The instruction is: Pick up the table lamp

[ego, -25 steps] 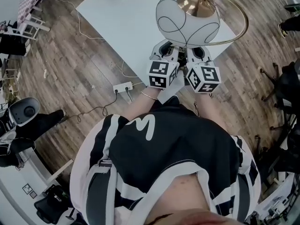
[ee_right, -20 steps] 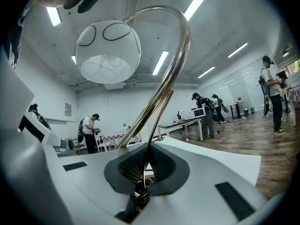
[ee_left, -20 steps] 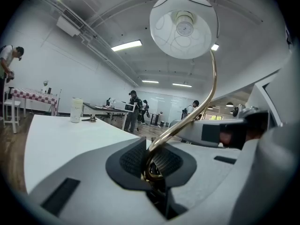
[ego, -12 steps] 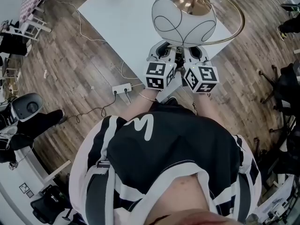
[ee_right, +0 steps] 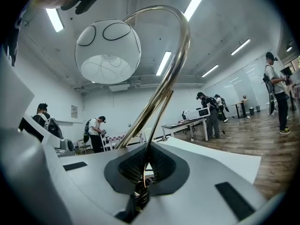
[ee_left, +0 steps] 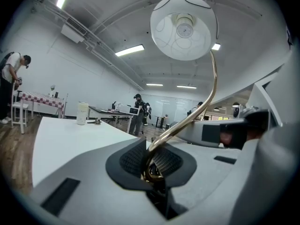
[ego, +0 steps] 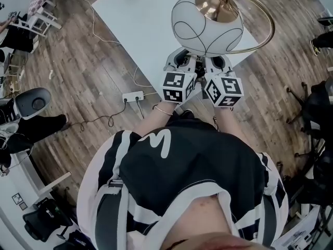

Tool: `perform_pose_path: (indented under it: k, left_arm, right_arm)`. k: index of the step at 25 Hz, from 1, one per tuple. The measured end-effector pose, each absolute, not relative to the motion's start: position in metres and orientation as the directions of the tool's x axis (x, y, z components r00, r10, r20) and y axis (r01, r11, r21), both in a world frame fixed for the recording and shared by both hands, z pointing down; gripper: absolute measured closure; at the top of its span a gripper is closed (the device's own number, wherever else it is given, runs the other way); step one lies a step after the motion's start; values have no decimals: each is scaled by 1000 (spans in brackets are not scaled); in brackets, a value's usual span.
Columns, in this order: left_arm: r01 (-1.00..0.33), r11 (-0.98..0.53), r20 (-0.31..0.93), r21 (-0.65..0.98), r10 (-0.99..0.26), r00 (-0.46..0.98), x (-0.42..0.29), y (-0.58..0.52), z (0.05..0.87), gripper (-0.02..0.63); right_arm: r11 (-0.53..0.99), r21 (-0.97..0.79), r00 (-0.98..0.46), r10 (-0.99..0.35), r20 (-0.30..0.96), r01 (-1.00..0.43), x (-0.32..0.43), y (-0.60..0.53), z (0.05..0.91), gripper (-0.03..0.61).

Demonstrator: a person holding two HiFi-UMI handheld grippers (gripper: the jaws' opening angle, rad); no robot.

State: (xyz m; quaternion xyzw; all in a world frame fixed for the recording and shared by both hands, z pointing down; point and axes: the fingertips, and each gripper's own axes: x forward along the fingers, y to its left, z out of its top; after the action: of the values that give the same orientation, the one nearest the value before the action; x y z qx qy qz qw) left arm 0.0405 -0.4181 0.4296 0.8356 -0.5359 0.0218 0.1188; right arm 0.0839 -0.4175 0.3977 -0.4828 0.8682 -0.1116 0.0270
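Note:
The table lamp has a white globe shade [ego: 207,22] with thin black lines and a curved brass stem [ego: 265,30]. Both grippers hold it above the near corner of the white table [ego: 140,20]. My left gripper [ego: 187,57] is shut on the lower brass stem [ee_left: 187,121], which sits between its dark pads [ee_left: 133,161]. My right gripper [ego: 212,59] is shut on the stem [ee_right: 164,88] close beside it. The shade [ee_left: 183,27] hangs above the left gripper [ee_left: 152,167], and the same shade [ee_right: 108,50] shows over the right gripper [ee_right: 142,175]. In the head view the globe hides the fingertips.
A power strip [ego: 134,96] and cables lie on the wood floor left of me. A white cup [ee_left: 83,113] stands at the table's far end. A seated person's legs [ego: 36,129] are at the left, black chairs [ego: 317,108] at the right. Other people stand farther back.
The lamp and both grippers have shifted a little together and slightly upward. Both grips look the same as before.

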Motion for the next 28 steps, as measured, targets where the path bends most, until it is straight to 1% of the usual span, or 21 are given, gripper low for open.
perform_pose_path:
  k: [9, 18, 28]
  left_arm:
    - [-918, -350, 157, 187, -911, 380, 37, -396, 437, 580]
    - [-912, -358, 133, 199, -913, 387, 29, -366, 428, 580]
    - [-914, -366, 172, 174, -903, 394, -19, -286, 429, 580]
  right_arm:
    - [552, -228, -579, -812, 70, -802, 80, -396, 405, 563]
    - [555, -207, -576, -815, 59, -806, 72, -365, 396, 563]
    - [541, -257, -573, -817, 67, -801, 25, -286, 398, 563]
